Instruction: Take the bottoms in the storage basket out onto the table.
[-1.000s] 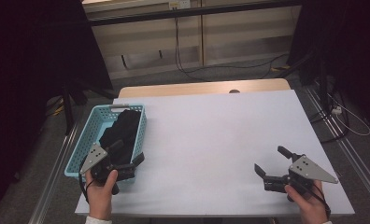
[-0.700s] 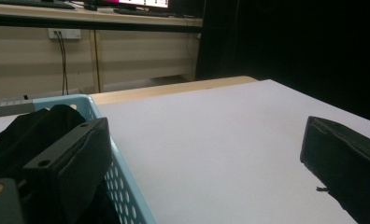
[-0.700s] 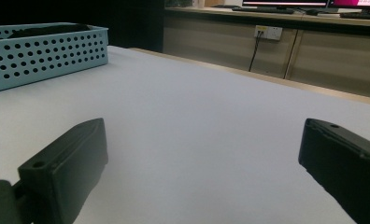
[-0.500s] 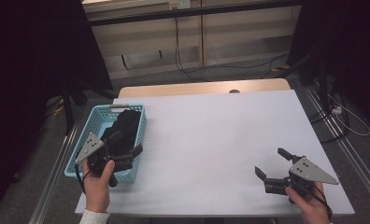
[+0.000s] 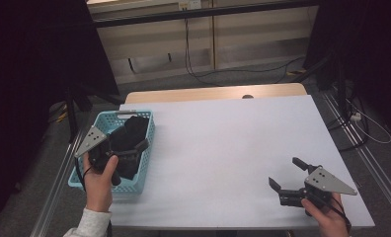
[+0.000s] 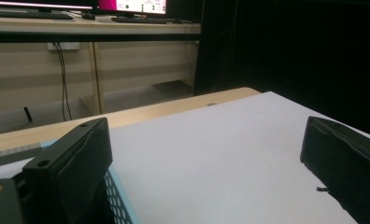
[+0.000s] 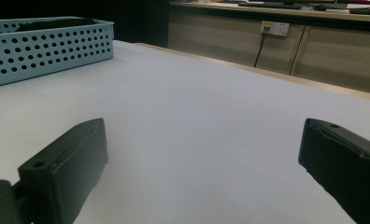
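- your left gripper (image 5: 134,150) sits over the near end of the blue basket (image 5: 98,123), jaws spread wide with nothing between them; in the left gripper view the jaws frame bare table and a corner of the basket wall (image 6: 120,205).
- it looks placed there so you can drop onto the dark bundle (image 5: 128,136) lying inside the basket; the wide spread suits a soft, bulky thing.
- the bundle looks like black cloth, though its folds are too dark to make out. its long axis runs along the basket's length, from the near end toward the far right corner.
- the basket stands at the left edge of the white table (image 5: 223,143), its long side pointing away from you.
- your right gripper (image 5: 286,178) rests low over the near right part of the table, well apart from the basket, jaws also wide apart and empty; it seems parked out of the way, pointing toward the basket (image 7: 47,44).
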`<state>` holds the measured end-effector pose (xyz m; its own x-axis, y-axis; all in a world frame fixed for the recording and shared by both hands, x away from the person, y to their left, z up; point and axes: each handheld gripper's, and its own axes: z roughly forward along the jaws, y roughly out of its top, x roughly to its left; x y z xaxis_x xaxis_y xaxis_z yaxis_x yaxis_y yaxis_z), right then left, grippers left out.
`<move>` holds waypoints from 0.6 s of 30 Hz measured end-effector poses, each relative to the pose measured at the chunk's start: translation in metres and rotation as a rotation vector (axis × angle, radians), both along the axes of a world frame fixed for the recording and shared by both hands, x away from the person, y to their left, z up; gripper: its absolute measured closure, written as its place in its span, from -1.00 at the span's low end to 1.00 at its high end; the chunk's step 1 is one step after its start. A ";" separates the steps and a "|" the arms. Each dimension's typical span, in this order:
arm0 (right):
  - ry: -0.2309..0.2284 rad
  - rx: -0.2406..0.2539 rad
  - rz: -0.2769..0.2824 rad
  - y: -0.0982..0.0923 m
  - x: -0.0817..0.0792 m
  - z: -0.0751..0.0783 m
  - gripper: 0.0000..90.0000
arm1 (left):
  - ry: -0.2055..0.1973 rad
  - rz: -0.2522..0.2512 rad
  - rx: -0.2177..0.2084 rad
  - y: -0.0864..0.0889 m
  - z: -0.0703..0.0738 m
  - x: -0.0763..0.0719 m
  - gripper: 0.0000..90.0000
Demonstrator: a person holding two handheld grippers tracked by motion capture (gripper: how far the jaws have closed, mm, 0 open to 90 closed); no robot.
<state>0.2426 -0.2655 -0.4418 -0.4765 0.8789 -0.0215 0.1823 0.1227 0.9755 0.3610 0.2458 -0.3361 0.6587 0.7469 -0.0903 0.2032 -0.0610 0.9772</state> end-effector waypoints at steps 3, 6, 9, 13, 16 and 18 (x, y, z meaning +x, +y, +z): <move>0.001 0.001 0.001 0.000 0.000 0.000 -0.99 | 0.000 0.006 0.024 0.000 0.002 0.006 -0.95; 0.002 0.002 0.003 -0.001 0.000 0.000 -0.99 | -0.003 0.014 0.042 0.001 0.003 0.013 -0.95; 0.001 0.000 0.004 0.000 -0.001 0.000 -0.99 | 0.006 0.021 0.028 0.003 0.001 0.019 -0.95; 0.001 0.003 0.011 0.000 -0.001 0.000 -0.99 | 0.024 0.050 0.034 0.008 -0.005 0.031 -0.95; 0.006 0.000 0.011 0.000 -0.001 0.000 -0.99 | 0.058 0.069 0.025 0.013 -0.011 0.040 -0.95; 0.010 -0.002 0.009 0.000 0.000 -0.001 -0.99 | 0.080 0.071 0.031 0.016 -0.015 0.046 -0.95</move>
<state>0.2422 -0.2657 -0.4423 -0.4842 0.8748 -0.0186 0.1909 0.1264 0.9734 0.4070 0.2619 -0.3513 0.5953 0.7949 -0.1168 0.2853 -0.0733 0.9556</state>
